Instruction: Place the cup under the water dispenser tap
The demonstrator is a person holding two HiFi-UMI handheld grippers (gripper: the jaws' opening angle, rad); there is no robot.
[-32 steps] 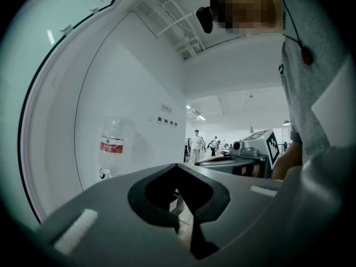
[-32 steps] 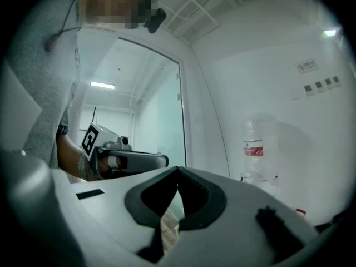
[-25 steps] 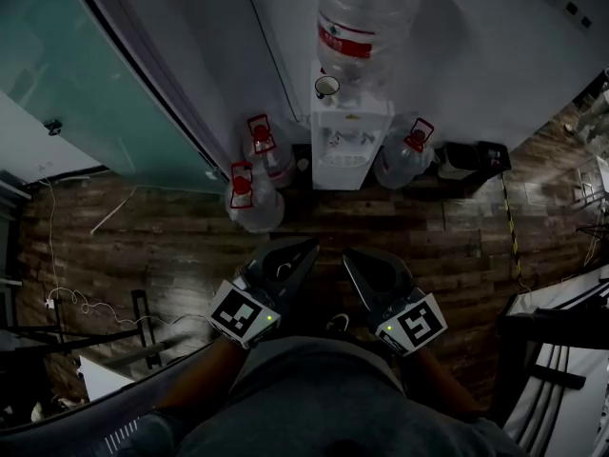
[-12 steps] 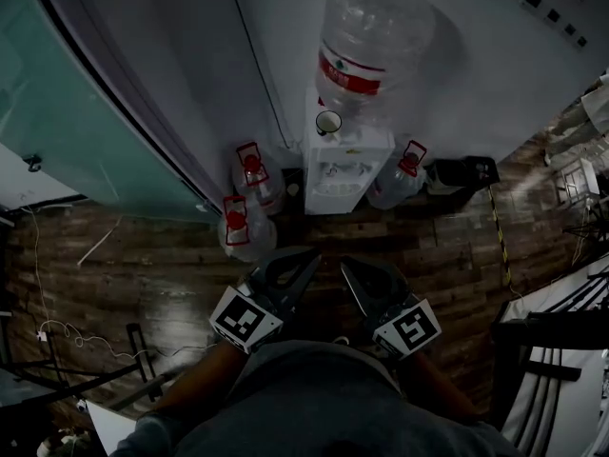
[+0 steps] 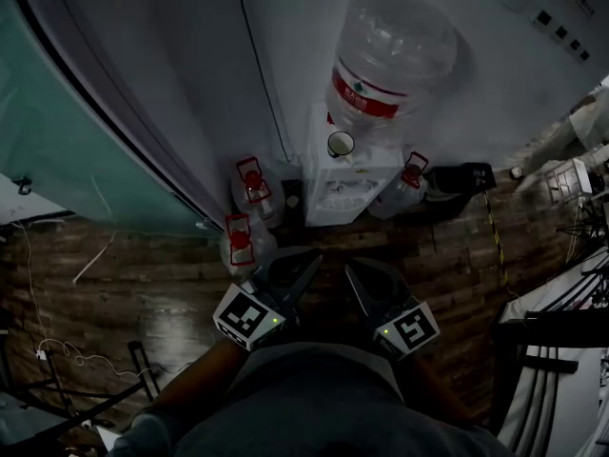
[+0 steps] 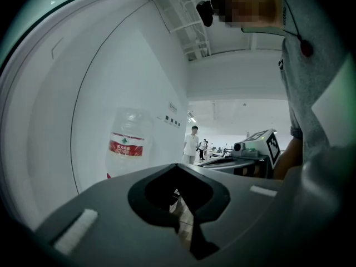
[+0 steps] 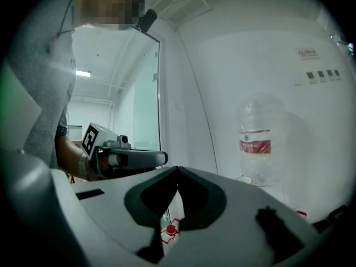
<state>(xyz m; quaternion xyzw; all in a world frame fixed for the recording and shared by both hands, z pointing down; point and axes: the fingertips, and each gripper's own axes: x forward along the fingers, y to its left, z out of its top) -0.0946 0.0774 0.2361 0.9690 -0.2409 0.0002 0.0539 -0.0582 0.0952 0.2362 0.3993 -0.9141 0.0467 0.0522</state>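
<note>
While left gripper and right gripper are closed, cup atop dispenser, taps indistinct.

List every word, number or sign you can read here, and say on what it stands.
No text is legible.
Red label on the water bottle: white print, too blurred to read.
Wall sign: too small to read.
Marker cube: square pattern, no words.

White dispenser, mid-frame, w/ clear bottle and red label band. Floor dark brown planks. Spare bottles, centre-left, have red caps.
</note>
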